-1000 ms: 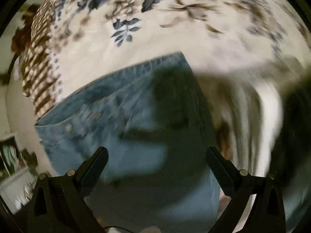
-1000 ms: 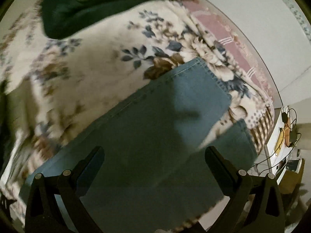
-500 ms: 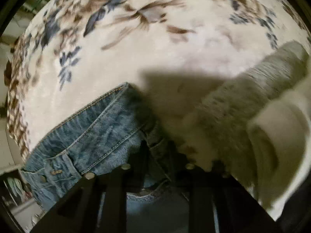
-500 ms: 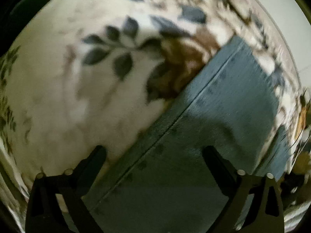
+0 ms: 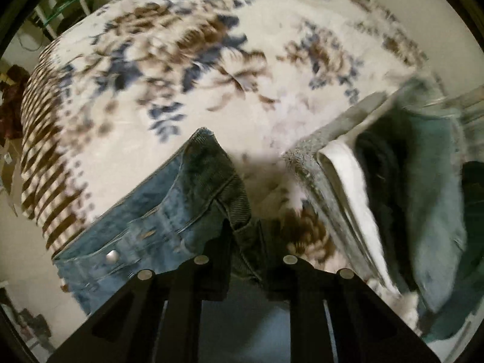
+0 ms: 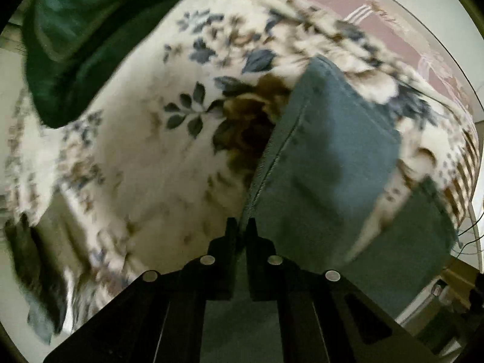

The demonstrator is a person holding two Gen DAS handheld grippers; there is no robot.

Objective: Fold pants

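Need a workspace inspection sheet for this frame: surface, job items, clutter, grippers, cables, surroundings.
Surface: floral blanket on a bed; its striped border shows at the edge.
Job's things: blue jeans, waistband end with a metal button in the left wrist view, leg end in the right wrist view; both pinched edges look raised off the blanket.
Clutter: folded clothes stack beside the jeans; dark green fabric at the far side.
Grippers: left gripper shut on the waistband; right gripper shut on the leg seam edge.
Cables: thin dark wires off the bed edge.
Surroundings: shelf frame and pale walls; blurred.
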